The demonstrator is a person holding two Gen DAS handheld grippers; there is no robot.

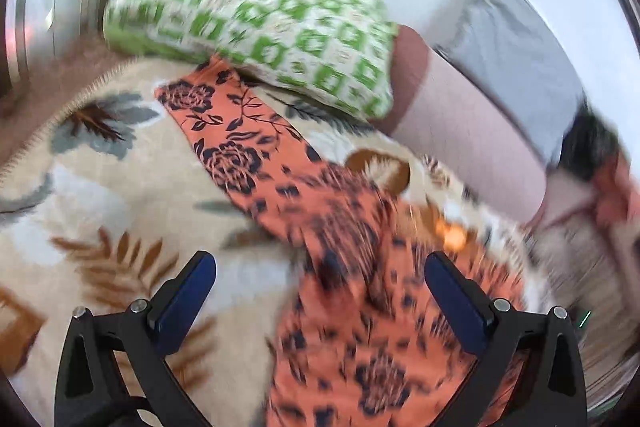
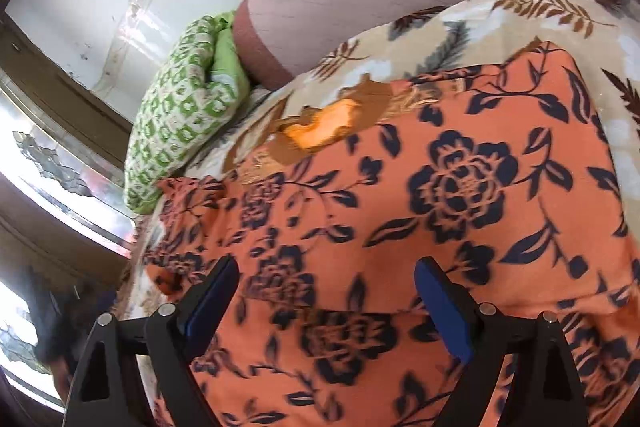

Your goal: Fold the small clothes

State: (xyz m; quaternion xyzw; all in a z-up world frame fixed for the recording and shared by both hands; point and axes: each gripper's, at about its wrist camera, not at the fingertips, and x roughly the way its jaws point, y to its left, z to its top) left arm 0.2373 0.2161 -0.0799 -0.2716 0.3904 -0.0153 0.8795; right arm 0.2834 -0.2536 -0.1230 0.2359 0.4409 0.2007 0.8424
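An orange garment with a dark navy flower print [image 1: 256,155] lies spread on a cream blanket with leaf patterns [image 1: 100,187]. In the left wrist view a narrow part of it runs up toward a pillow and the wide part lies between and below my fingers. My left gripper [image 1: 320,267] is open above it, empty. In the right wrist view the garment [image 2: 460,187] fills most of the frame, and my right gripper [image 2: 326,273] is open just above the cloth, holding nothing.
A green and white patterned pillow [image 1: 260,23] lies at the head of the bed, also in the right wrist view [image 2: 180,123]. A pinkish pillow or bolster [image 1: 460,131] lies beside it. The blanket [image 2: 440,39] continues behind. A window [image 2: 40,167] is at left.
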